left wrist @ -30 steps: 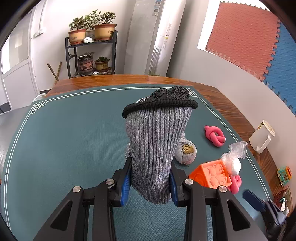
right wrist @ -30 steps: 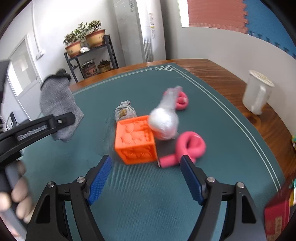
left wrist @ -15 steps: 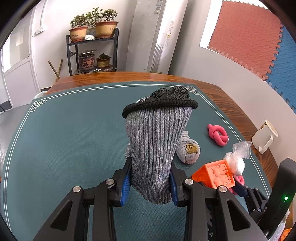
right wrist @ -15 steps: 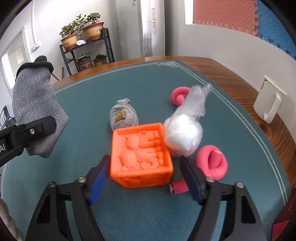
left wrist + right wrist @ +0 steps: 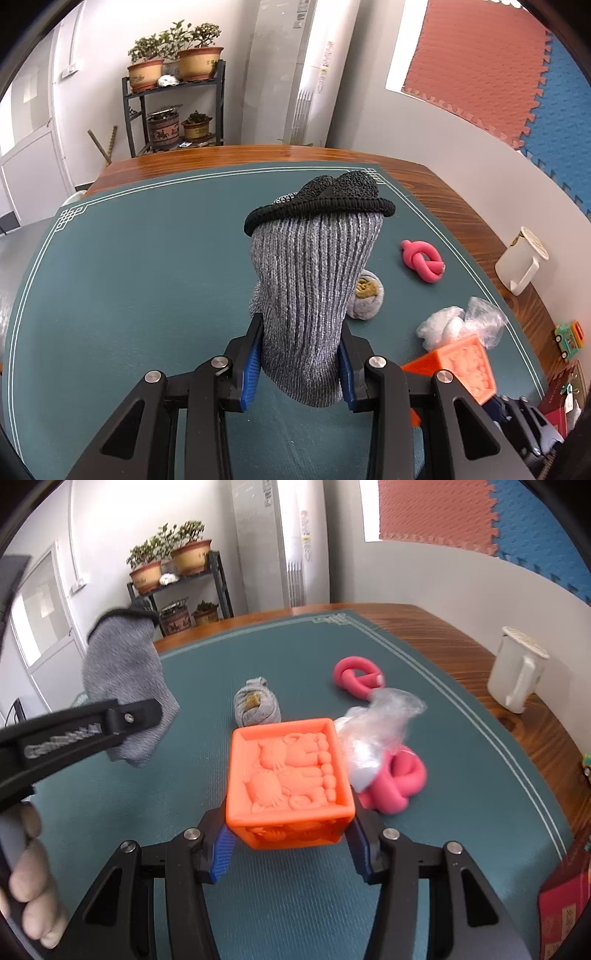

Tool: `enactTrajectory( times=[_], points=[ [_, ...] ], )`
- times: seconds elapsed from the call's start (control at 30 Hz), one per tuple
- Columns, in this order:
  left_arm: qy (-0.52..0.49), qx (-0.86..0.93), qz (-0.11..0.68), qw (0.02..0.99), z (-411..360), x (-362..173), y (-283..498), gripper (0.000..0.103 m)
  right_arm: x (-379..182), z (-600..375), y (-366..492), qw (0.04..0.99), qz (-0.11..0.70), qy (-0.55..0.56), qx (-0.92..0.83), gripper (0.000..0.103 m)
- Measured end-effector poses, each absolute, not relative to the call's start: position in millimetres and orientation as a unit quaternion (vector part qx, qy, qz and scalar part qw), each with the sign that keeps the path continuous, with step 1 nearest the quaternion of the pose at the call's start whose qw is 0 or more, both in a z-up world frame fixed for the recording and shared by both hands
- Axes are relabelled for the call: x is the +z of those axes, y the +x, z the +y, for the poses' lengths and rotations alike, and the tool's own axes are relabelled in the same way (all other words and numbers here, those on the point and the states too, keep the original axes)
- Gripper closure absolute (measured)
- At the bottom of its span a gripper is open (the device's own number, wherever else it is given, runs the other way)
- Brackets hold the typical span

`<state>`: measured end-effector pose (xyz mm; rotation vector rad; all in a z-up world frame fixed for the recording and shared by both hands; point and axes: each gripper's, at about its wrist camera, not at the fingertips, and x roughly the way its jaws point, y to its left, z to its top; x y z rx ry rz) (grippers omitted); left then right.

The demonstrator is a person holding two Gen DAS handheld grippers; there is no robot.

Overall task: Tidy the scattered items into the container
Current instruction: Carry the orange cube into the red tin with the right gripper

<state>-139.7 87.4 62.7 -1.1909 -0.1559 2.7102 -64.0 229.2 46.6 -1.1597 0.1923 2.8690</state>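
Note:
My left gripper point(image 5: 300, 363) is shut on a grey knit glove with a black cuff point(image 5: 314, 280) and holds it upright above the green mat; it also shows in the right wrist view point(image 5: 123, 690). My right gripper point(image 5: 290, 843) is shut on an orange embossed cube point(image 5: 290, 781), also seen at the lower right of the left wrist view point(image 5: 465, 363). A clear plastic bag point(image 5: 376, 727) lies against the cube. A pink knotted tube point(image 5: 397, 781) lies right of it, another point(image 5: 356, 674) farther back. A rolled grey sock point(image 5: 256, 705) lies behind the cube.
A white jug point(image 5: 517, 674) stands on the wooden table edge at the right. A red box point(image 5: 565, 915) sits at the lower right corner. A small toy car point(image 5: 567, 338) lies on the wood at the right. A plant shelf point(image 5: 173, 107) stands beyond the table.
My right gripper moved forward around the orange cube and closed on it. The plastic bag slipped off the cube's top to its right side. The left gripper still holds the glove.

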Motion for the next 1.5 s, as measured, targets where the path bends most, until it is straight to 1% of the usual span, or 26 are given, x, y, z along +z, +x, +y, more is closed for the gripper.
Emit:
enactTrajectory(
  times=[0.33, 0.6, 0.8, 1.07, 1.5],
  points=[
    [-0.391, 0.913, -0.042, 0.110, 99, 71, -127, 0.066, 81, 266, -4, 0.075, 0.094, -0.327, 0.937, 0.047],
    [-0.390, 0.912, -0.033, 0.120, 108, 73, -121, 0.066, 109, 333, 71, 0.180, 0.131, -0.283, 0.933, 0.047],
    [-0.391, 0.911, -0.021, 0.131, 118, 70, -113, 0.066, 110, 381, 121, 0.260, 0.164, -0.267, 0.913, 0.047],
    [-0.388, 0.909, -0.009, 0.150, 129, 72, -102, 0.066, 109, 416, 169, 0.335, 0.161, -0.261, 0.891, 0.046],
    [-0.387, 0.907, -0.001, 0.166, 134, 75, -92, 0.066, 113, 423, 180, 0.352, 0.163, -0.252, 0.887, 0.043]
  ],
)
